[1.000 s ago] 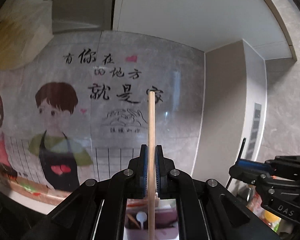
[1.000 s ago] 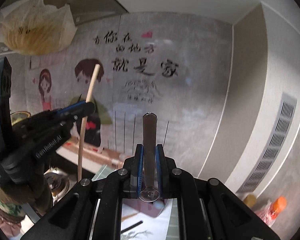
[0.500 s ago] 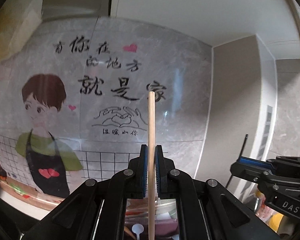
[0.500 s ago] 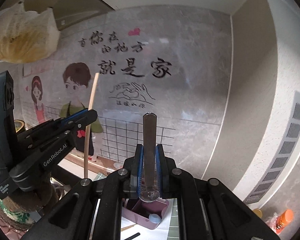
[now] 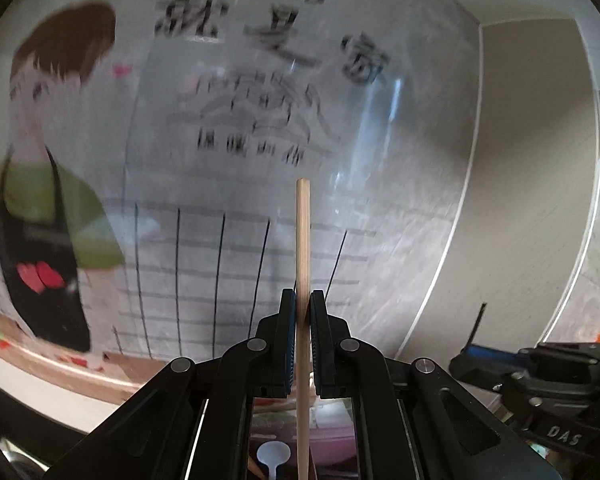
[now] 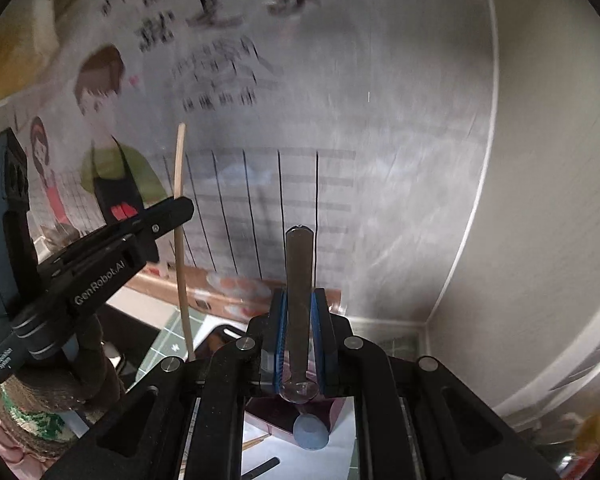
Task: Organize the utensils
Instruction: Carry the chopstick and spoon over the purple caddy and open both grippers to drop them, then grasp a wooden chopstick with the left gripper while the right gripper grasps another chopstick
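Note:
My left gripper (image 5: pixel 302 300) is shut on a thin wooden chopstick (image 5: pixel 302 240) that stands upright between its pads. My right gripper (image 6: pixel 299 300) is shut on a grey metal utensil handle (image 6: pixel 299 264), also upright, with a shiny rounded end low between the pads. Under both grippers lies a pink box (image 6: pixel 278 414); a white plastic spoon (image 5: pixel 274 454) shows beside it. In the right wrist view the left gripper (image 6: pixel 178 210) is at the left with the chopstick (image 6: pixel 179 184), held by a gloved hand (image 6: pixel 44 396). The left wrist view shows the right gripper (image 5: pixel 474 354) at the lower right.
A wall with a cartoon sticker (image 5: pixel 40 216) and black lettering stands close ahead, blurred. A pale corner wall (image 6: pixel 540 160) is on the right. A green cutting mat (image 6: pixel 168 340) with white paper lies on the counter. A blurred orange bottle (image 6: pixel 596 424) is at the far right.
Both grippers have sunk and moved closer to the sticker wall, which now looks larger and blurred. The pink box shows more fully beneath them. Both grips are unchanged.

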A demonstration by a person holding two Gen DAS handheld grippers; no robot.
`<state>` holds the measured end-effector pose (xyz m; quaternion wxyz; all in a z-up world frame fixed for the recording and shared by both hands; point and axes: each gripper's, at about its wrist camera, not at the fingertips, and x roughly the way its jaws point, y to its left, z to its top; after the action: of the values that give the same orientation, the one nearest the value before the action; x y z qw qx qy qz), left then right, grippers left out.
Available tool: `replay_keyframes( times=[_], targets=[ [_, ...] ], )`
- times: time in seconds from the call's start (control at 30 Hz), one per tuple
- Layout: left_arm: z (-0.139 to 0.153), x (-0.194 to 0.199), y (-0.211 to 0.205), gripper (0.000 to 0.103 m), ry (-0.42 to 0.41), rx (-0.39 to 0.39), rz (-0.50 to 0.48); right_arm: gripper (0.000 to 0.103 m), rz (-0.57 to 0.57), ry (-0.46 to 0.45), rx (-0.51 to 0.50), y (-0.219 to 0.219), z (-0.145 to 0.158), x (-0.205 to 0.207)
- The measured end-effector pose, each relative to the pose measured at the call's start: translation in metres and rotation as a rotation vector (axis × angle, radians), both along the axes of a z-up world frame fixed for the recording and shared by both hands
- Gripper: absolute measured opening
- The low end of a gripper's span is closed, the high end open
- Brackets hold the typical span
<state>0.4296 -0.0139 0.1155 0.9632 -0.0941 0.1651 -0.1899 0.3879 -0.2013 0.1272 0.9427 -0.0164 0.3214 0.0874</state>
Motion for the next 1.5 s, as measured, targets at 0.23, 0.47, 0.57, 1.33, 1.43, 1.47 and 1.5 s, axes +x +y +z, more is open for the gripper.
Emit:
replay_keyframes(
  times=[0.23, 0.47, 0.57, 1.33, 1.43, 1.47, 1.5],
  targets=[
    [-0.04, 0.021, 0.004, 0.007, 0.02, -0.017, 0.022, 0.011, 0.0, 0.111, 0.004, 0.004, -0.055, 0.023],
    [-0.087, 0.031, -0.004, 0.007, 0.119, 0.009, -0.002, 0.011, 0.009, 0.199, 0.017, 0.005, -0.091, 0.032],
    [-0.111, 0.028, -0.009, 0.007, 0.188, 0.033, 0.001, 0.011, 0.019, 0.238, 0.014, 0.007, -0.106, 0.034],
    [-0.097, -0.092, 0.029, 0.072, 0.404, 0.263, 0.083, 0.067, 0.07, 0.203, -0.076, 0.01, -0.095, -0.077],
    [-0.111, -0.109, 0.043, 0.072, 0.461, 0.263, 0.098, 0.067, 0.1, 0.237, -0.086, 0.026, -0.11, -0.09],
    [-0.115, -0.116, 0.048, 0.072, 0.472, 0.261, 0.102, 0.068, 0.105, 0.247, -0.084, 0.03, -0.114, -0.092],
    [-0.117, -0.123, 0.052, 0.072, 0.481, 0.259, 0.104, 0.072, 0.113, 0.265, -0.079, 0.036, -0.122, -0.094]
  ],
)
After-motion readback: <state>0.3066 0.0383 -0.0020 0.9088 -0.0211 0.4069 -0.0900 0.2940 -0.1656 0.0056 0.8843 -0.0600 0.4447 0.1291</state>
